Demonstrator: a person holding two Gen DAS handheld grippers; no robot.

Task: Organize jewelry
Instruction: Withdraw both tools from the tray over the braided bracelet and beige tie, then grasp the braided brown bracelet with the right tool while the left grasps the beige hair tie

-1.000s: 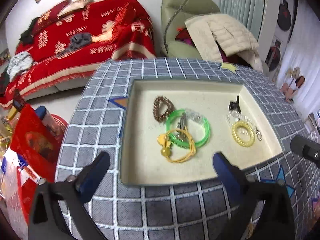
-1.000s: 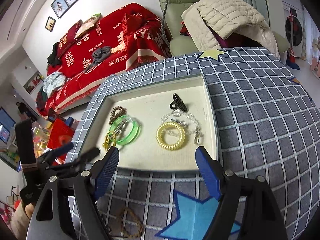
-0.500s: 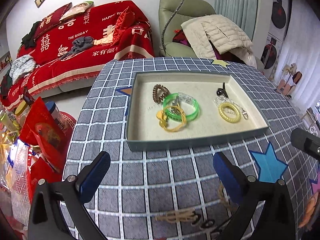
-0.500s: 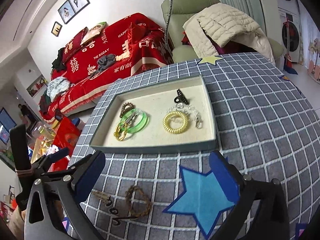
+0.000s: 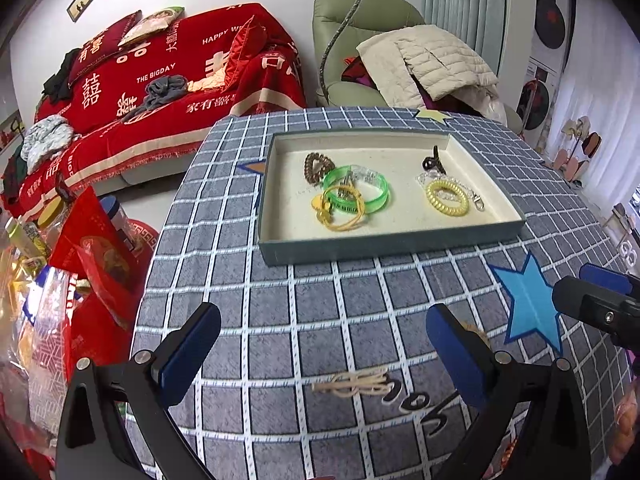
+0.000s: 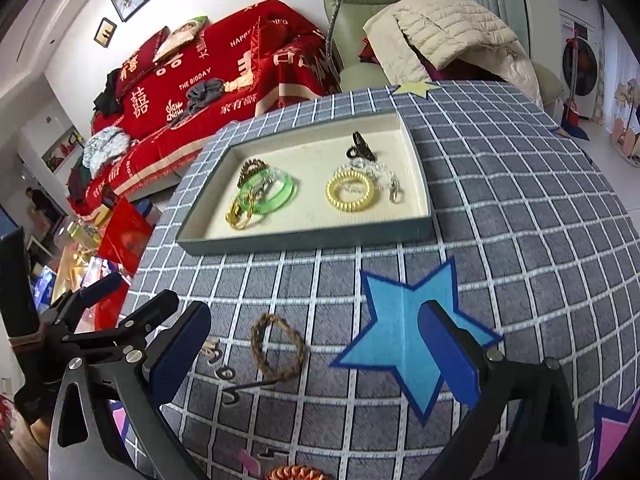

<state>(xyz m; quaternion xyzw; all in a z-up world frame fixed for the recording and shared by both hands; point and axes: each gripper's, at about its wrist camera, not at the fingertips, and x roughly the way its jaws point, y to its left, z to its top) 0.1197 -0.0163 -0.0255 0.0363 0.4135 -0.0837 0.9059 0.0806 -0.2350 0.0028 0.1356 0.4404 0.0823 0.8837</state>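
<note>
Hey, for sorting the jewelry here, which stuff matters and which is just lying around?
Job: tray, green bangle, yellow coil tie, black claw clip, braided bracelet, tan cord.
Lying about: red sofa throw, beige jacket, red bag.

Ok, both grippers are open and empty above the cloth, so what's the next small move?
Probably lower the right gripper onto the brown braided cord bracelet: it lies on the checked tablecloth outside the cream-lined tray, between the open fingers.
</note>
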